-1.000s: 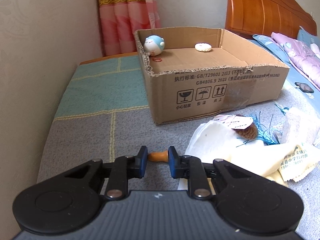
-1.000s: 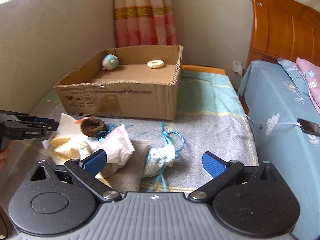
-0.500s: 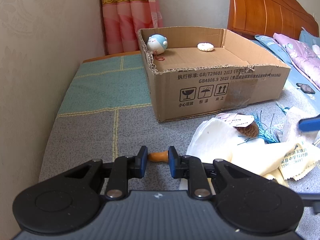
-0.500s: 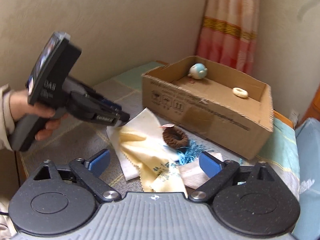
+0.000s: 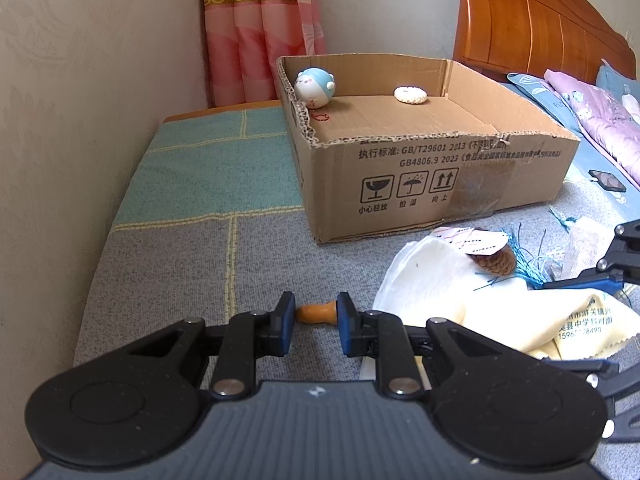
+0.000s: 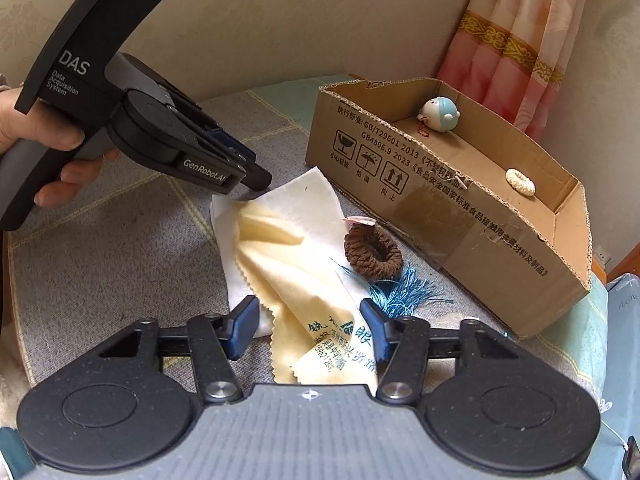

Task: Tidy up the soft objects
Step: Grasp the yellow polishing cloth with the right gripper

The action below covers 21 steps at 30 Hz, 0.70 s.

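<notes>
Left gripper (image 5: 316,314) clenched on small orange rounded piece (image 5: 316,313); right gripper (image 6: 306,330), jaws just closing but released, straddles pale yellow pinked-edge printed cloth (image 6: 304,280).

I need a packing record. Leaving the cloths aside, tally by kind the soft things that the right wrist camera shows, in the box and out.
Crocheted rings: 2 (cream, brown)
Round plush toy: 1
Blue tassel: 1
Total: 4
</notes>
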{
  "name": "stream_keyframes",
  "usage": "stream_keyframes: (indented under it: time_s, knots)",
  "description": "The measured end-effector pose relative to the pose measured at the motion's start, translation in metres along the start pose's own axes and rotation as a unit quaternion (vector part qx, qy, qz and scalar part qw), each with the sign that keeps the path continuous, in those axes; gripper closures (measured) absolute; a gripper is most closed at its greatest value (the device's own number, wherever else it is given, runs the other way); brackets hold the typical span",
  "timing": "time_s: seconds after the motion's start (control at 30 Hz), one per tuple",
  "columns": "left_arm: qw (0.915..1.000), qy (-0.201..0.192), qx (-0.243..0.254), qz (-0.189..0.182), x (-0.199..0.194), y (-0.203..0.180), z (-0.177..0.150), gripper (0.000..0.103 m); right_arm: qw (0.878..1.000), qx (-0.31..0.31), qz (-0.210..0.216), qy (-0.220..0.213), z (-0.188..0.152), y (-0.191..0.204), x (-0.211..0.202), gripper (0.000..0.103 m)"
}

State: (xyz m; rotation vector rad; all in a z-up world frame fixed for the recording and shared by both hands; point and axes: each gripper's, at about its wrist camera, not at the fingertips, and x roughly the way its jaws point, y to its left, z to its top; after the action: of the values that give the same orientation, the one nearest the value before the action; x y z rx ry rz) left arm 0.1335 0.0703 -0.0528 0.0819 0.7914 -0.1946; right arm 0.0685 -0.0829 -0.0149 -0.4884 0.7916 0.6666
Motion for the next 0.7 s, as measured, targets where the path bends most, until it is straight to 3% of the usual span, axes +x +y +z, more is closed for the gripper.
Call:
stream_keyframes:
  time_s: [0.07,0.23,0.53,0.7]
  knots:
    - [1.0,0.0,0.003,0.001,0.0,-0.001,0.0,0.082,1.0,0.001,0.0,0.0,0.0,-0.001,0.0,0.054]
    - [1.0,0.0,0.005,0.0,-0.001,-0.001,0.0,0.082,1.0,-0.004,-0.006,0.004,-0.001,0.0,-0.002,0.079]
    - [0.9999,-0.004,0.015,-0.002,-0.014,-0.003,0.001,0.083,1.0,0.013,-0.017,-0.008,-0.003,-0.007,-0.016,0.093]
    - [0.9996,-0.01,0.027,-0.003,-0.028,-0.007,0.003,0.083,0.999,0.017,-0.027,-0.021,-0.003,-0.01,-0.028,0.095]
